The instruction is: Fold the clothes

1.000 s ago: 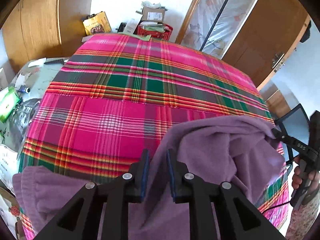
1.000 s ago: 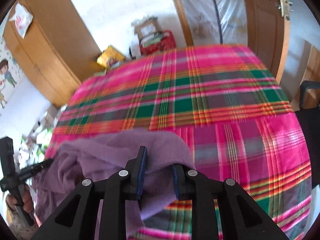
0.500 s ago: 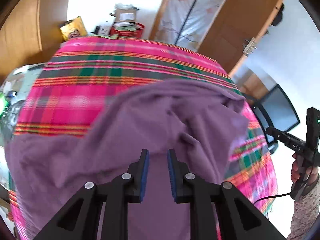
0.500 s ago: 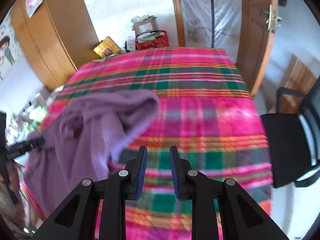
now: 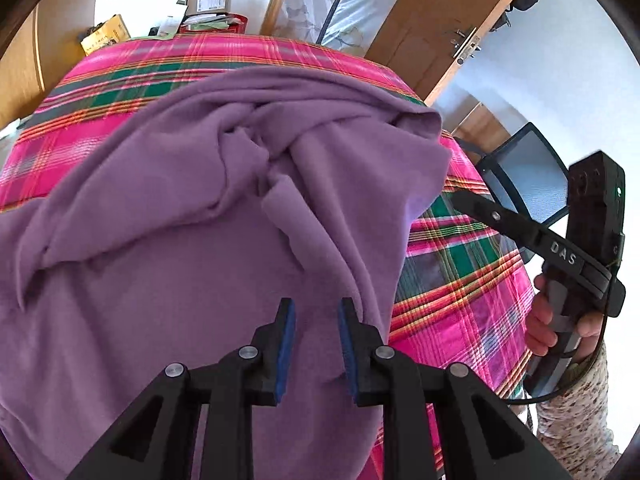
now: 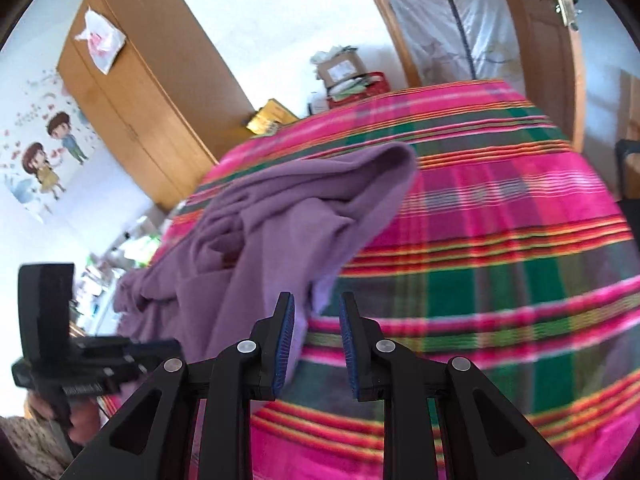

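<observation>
A purple fleece garment (image 5: pixel 192 216) lies crumpled on a pink, green and red plaid bedspread (image 5: pixel 460 280). It also shows in the right wrist view (image 6: pixel 288 216), on the bed's left half. My left gripper (image 5: pixel 316 312) hovers over the garment with its jaws apart and nothing between them. My right gripper (image 6: pixel 316 316) is open and empty at the garment's right edge, above the bedspread (image 6: pixel 500 240). The right gripper (image 5: pixel 468 200) also appears at the right in the left wrist view. The left gripper shows at the lower left of the right wrist view (image 6: pixel 176 346).
A wooden wardrobe (image 6: pixel 152 92) stands left of the bed. Boxes and a red basket (image 6: pixel 352 80) sit behind it. A wooden door (image 5: pixel 452 28) and a black chair (image 5: pixel 524 176) are to the right. Clutter (image 6: pixel 120 256) lies on the floor by the bed's left side.
Both grippers have let go of the garment. It has dropped onto the bed and spread out. The right gripper has swung back toward the garment's edge.
</observation>
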